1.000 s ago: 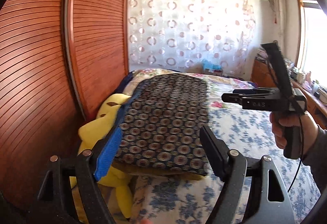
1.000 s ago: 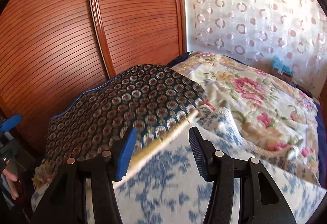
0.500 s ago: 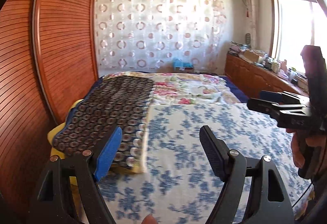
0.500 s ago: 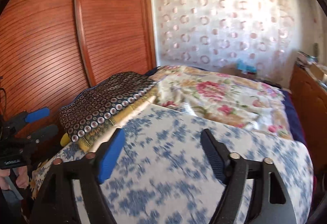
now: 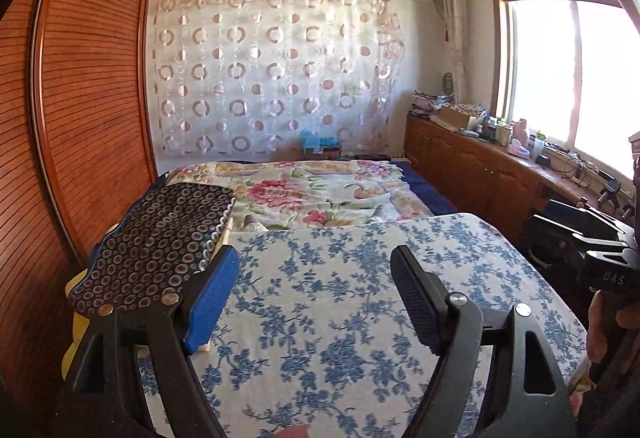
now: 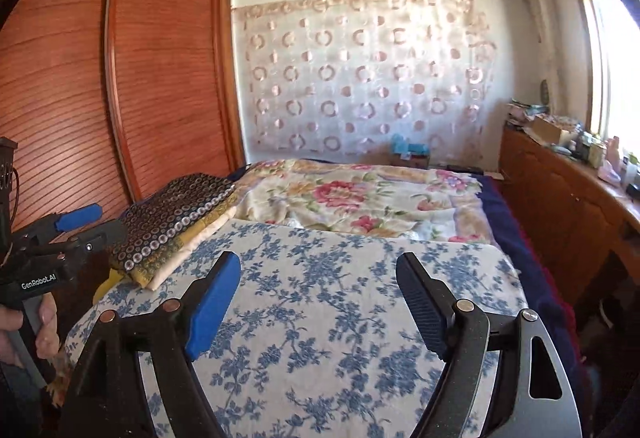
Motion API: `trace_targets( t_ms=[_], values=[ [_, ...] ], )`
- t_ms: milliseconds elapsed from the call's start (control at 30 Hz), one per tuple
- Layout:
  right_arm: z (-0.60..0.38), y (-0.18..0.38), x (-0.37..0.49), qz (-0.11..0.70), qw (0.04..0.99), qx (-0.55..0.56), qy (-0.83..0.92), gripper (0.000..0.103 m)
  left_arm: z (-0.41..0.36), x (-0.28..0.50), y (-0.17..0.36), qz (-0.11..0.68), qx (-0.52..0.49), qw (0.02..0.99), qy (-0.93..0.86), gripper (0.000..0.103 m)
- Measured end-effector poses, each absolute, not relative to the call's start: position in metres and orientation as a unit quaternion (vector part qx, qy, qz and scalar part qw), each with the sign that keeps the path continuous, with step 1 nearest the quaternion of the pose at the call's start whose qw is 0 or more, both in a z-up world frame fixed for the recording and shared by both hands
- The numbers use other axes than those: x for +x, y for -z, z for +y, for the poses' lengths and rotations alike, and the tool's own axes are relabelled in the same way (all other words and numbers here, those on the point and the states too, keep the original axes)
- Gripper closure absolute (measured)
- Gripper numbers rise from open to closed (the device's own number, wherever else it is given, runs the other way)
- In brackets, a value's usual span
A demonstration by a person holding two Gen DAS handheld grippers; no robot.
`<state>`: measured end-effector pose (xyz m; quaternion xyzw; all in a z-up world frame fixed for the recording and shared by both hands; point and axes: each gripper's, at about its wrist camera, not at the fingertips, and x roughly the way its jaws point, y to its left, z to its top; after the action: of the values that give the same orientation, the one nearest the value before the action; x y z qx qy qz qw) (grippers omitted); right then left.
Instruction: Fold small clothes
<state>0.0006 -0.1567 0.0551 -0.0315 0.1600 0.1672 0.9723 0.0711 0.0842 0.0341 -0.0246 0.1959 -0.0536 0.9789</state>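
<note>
Bed (image 5: 500,270) covered in a blue-flowered sheet (image 5: 340,298), wide bare stretch in the middle and toward the right edge. Folded dark circle-print cloth (image 5: 160,238) sits at the bed's left edge, on top of a yellow and cream stack (image 6: 176,250), close to the wooden wardrobe doors (image 5: 92,98). Floral quilt (image 5: 320,194) lies across the far end of the bed. Wooden cabinet (image 5: 472,166) runs along the right side under the window, narrow gap between it and the bed.

Left tongs (image 5: 314,298) gaping wide, nothing between the fingers, hovering over the sheet just right of the folded cloth, tilted slightly down. Right tongs (image 6: 318,302) have just been opening, now wide apart and empty, over the middle of the sheet, also tilted slightly down. Each tool shows at the edge of the other's view, a hand (image 6: 28,330) wrapped on its grip.
</note>
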Motion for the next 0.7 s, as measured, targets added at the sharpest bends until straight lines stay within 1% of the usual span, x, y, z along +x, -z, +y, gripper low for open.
trace_targets(
  t_ms=[200, 533, 700],
  values=[
    [-0.163, -0.058, -0.023, 0.151, 0.979, -0.015, -0.137, 0.021, 0.07, 0.064, -0.045, 0.19, -0.017, 0.98, 0.059, 0.024],
    [-0.155, -0.05, -0.037, 0.144, 0.982, -0.01, -0.12, 0.021, 0.065, 0.059, -0.049, 0.182, -0.014, 0.981, 0.057, 0.024],
    [-0.157, -0.047, -0.022, 0.146, 0.982, -0.006, -0.117, 0.021, 0.065, 0.059, -0.049, 0.183, -0.014, 0.981, 0.058, 0.024]
  ],
)
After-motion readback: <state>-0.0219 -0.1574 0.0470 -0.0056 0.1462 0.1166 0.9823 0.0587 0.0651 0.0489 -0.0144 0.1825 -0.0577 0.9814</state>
